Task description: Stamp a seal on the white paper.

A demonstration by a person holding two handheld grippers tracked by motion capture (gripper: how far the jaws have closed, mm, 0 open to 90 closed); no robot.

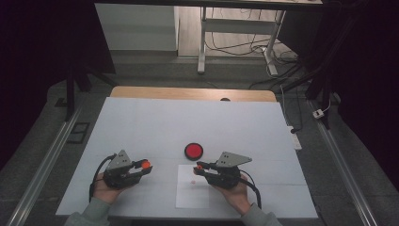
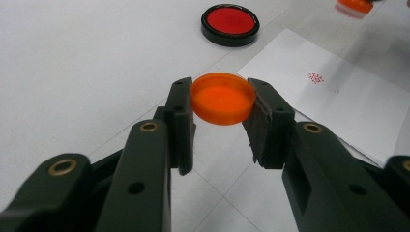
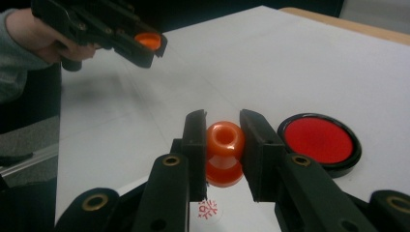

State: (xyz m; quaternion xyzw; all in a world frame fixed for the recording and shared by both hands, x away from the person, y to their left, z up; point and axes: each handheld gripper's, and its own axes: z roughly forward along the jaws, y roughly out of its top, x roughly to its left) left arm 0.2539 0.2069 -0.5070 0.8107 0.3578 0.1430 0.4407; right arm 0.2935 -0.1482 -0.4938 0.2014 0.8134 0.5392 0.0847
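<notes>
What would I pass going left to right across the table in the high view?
Left gripper with the orange cap → red ink pad → right gripper with the orange stamp.

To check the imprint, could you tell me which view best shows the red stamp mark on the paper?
The left gripper view: the stamp mark lies unobstructed on the paper. The right gripper view crops it at the bottom edge; the high view shows a faint speck.
</notes>
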